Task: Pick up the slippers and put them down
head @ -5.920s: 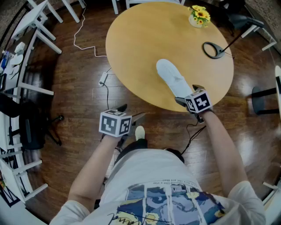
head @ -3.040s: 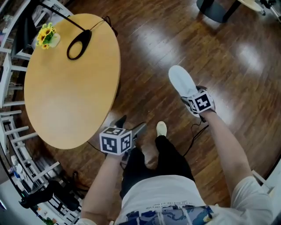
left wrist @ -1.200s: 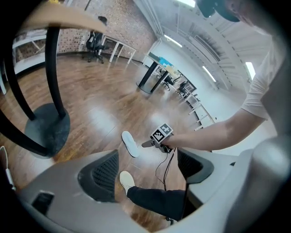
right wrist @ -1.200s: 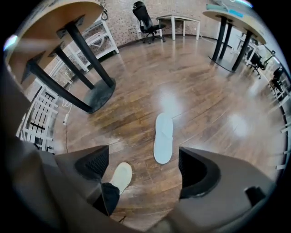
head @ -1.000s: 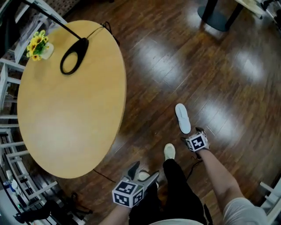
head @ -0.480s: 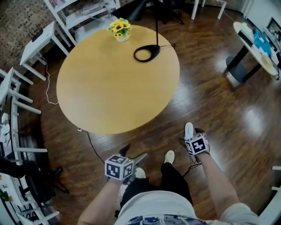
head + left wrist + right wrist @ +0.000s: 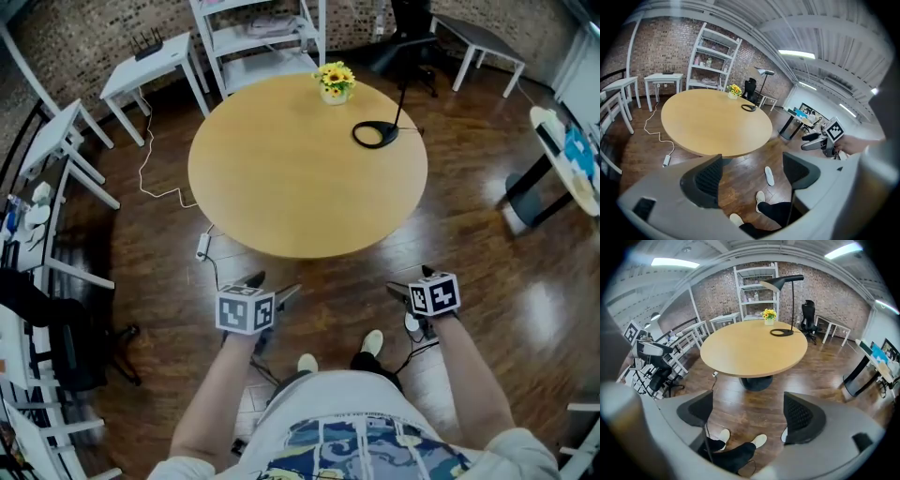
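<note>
A white slipper (image 7: 768, 176) lies flat on the wooden floor to the right of the person's feet. In the head view only its heel end (image 7: 410, 322) shows, under my right gripper (image 7: 410, 281). In the right gripper view a sliver of the slipper (image 7: 783, 435) peeks out beside the right jaw. My right gripper (image 7: 747, 416) hangs above it, open and empty. My left gripper (image 7: 274, 284) is open too, with nothing between its jaws (image 7: 752, 176), held over the floor in front of the round table (image 7: 281, 187).
The person's own feet wear pale slippers (image 7: 307, 363) (image 7: 372, 342). On the table stand a flower pot (image 7: 334, 82) and a black lamp base (image 7: 374, 135). White shelves (image 7: 258, 37), side tables (image 7: 150, 70) and a floor cable (image 7: 202, 248) ring the room.
The slipper went from the table down to the floor and my right gripper let go of it and rose. The head view has swung back toward the table.
</note>
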The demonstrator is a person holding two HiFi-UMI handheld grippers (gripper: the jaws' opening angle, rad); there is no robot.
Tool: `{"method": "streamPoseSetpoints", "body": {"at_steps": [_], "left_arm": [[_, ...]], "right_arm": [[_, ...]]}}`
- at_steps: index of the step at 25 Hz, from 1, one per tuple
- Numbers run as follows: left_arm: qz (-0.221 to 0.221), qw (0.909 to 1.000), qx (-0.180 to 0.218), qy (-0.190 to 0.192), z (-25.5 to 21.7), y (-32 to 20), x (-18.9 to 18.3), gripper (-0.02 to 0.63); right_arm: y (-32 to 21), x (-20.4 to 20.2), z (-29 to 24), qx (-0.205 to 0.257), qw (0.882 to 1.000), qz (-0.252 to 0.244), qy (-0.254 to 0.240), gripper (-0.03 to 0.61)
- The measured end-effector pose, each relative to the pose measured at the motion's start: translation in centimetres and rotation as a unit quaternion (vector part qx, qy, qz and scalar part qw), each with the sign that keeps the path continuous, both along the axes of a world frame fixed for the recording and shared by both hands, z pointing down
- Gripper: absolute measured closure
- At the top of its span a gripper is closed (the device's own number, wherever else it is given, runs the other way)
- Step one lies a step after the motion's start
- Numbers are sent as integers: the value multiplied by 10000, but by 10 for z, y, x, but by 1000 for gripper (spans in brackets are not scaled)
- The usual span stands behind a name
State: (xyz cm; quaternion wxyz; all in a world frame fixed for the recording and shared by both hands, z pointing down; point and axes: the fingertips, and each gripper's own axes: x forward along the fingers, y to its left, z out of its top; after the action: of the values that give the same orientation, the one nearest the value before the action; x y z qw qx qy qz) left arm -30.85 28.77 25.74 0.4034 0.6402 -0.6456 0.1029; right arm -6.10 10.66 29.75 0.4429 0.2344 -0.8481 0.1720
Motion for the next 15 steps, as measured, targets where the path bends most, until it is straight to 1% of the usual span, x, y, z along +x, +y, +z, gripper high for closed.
{"method": "streamPoseSetpoints", "body": {"at_steps": [4, 9, 12, 15], "left_arm": [[-209, 9997, -8, 80, 2, 42, -18, 207], [-247, 9996, -59, 114, 3, 81, -22, 208], [-239, 9997, -32, 78, 0, 94, -31, 209], [-241, 9996, -29, 124, 1, 98, -34, 208]], "right_arm": [[38, -16, -16, 189, 9996, -137, -143, 92], [80, -12, -35, 200, 9992, -131, -310, 94], [88, -10, -45, 299, 9990, -81, -313, 95], [86, -6, -48, 440, 9987, -31, -273, 97]]}}
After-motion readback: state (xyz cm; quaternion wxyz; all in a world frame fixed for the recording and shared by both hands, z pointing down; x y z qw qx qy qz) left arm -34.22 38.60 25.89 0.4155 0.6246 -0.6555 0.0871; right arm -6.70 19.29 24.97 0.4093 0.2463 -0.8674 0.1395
